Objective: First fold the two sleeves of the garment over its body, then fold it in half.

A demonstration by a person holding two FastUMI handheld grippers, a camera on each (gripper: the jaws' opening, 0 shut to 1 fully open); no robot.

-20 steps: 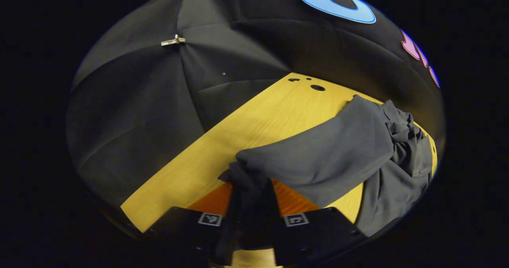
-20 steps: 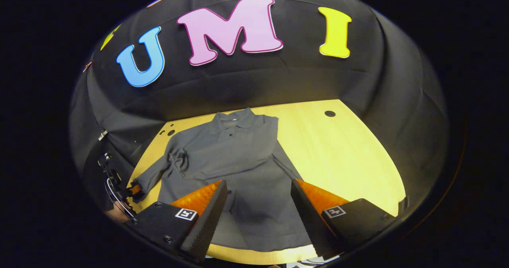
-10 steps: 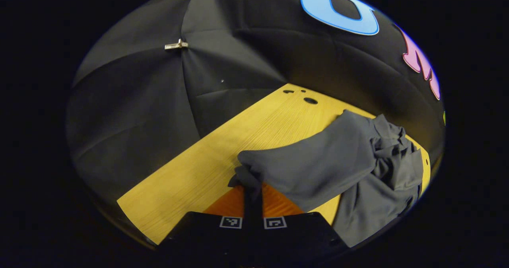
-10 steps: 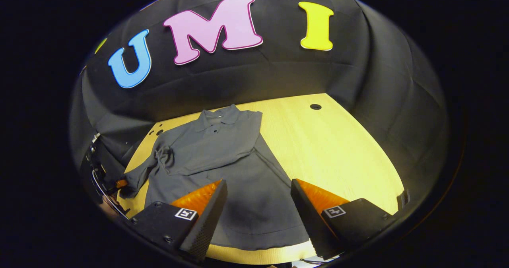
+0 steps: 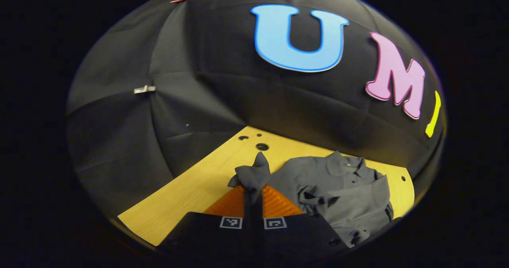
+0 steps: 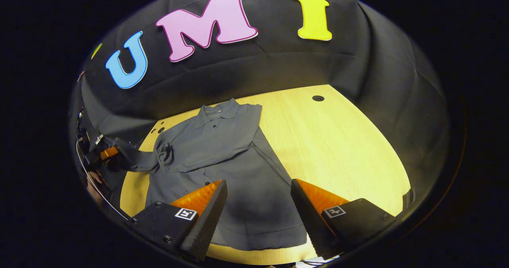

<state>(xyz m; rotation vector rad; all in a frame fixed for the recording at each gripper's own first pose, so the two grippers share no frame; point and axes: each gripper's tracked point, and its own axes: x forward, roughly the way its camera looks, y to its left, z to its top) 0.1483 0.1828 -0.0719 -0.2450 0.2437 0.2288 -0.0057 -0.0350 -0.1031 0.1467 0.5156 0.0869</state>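
A grey long-sleeved polo shirt (image 6: pixel 222 160) lies on the yellow wooden table (image 6: pixel 338 140), collar toward the back wall. One sleeve lies folded across its chest. My left gripper (image 5: pixel 253 194) is shut on the cuff (image 5: pixel 251 175) of the other sleeve and holds it raised above the table; in the right gripper view that gripper (image 6: pixel 106 153) shows at the far left with the sleeve (image 6: pixel 135 158) stretched from it to the shoulder. My right gripper (image 6: pixel 258 196) hovers open over the shirt's lower body, with nothing between its fingers.
Round holes (image 5: pixel 261 146) sit near the table's back left corner, and another hole (image 6: pixel 317 98) near the back right. Black cloth walls close the booth on all sides. Bare table (image 6: pixel 350 160) stretches to the right of the shirt.
My left gripper closed on the cuff, then lifted it off the table and swung toward the shirt's body. My right gripper stayed open over the hem, hardly moving.
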